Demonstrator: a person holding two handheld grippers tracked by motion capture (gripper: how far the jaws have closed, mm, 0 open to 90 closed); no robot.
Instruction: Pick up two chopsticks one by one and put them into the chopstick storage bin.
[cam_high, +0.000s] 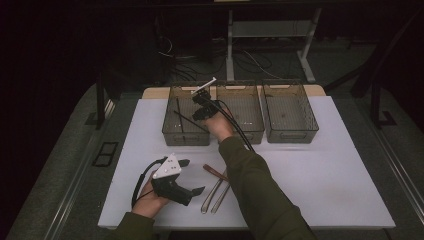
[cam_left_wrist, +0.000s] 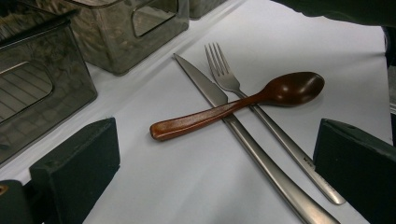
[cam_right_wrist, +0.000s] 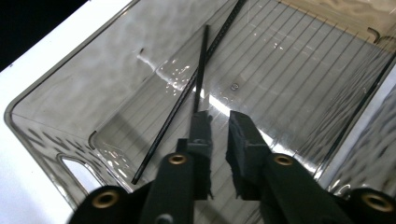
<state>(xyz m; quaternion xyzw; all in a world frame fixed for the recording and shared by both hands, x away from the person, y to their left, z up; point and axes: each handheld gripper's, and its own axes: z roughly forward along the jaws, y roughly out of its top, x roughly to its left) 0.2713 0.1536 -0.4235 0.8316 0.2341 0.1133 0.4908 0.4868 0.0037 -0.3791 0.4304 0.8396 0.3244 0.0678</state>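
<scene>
A: Where are the chopsticks (cam_right_wrist: 187, 91) sitting right now?

B: Both are lying inside the left-hand bin (cam_high: 170, 131), one crossing the other. In the right gripper view the right gripper (cam_right_wrist: 218, 122) is hanging just above them with its jaws a little apart and nothing between the pads, though the left pad seems to be touching the end of one stick.

A: So the release is looking done?

B: I am judging it so. To finish it well, the jaws should be opening a touch more before lifting, and the hand should be rising straight up so no pad is dragging a stick against the bin wall.

A: And the other hand?

B: The left gripper (cam_high: 187, 175) is resting low over the bench (cam_high: 320, 175), jaws wide apart and empty, pointing at the wooden spoon (cam_left_wrist: 243, 103), which is lying across the knife (cam_left_wrist: 243, 140) and fork (cam_left_wrist: 261, 116).

A: Next pick, then?

B: Probably the spoon, since it is lying on top; closing on its handle is avoiding disturbing the metal pieces underneath.
</scene>
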